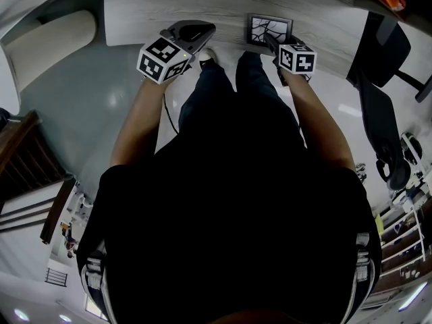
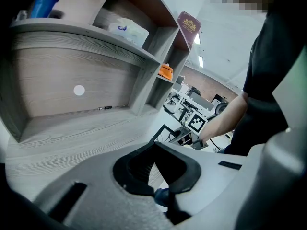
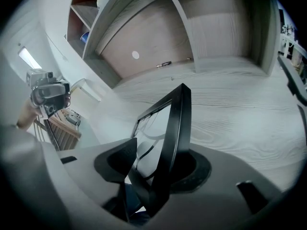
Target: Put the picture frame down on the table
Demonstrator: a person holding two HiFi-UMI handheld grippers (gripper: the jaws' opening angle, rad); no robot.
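Observation:
The picture frame (image 1: 268,30) is black-edged, with a white picture of dark branches. It hangs over the near edge of the pale wooden table (image 1: 169,5). My right gripper (image 1: 275,44) is shut on its lower edge. In the right gripper view the frame (image 3: 172,128) stands upright and edge-on between the jaws of the right gripper (image 3: 151,178). In the left gripper view the frame (image 2: 164,133) shows to the right, past the table edge. My left gripper (image 1: 199,31) hovers at the table edge left of the frame. Its jaws (image 2: 158,176) look shut, with nothing between them.
A wooden shelf unit stands at the table's back, with a blue cup (image 2: 43,4), a tissue box (image 2: 128,31), an orange thing (image 2: 166,72) and a maroon plaque (image 2: 188,27). A pen (image 3: 164,64) lies by its back panel. A black chair (image 1: 381,52) is to the right, a beige seat (image 1: 47,39) to the left.

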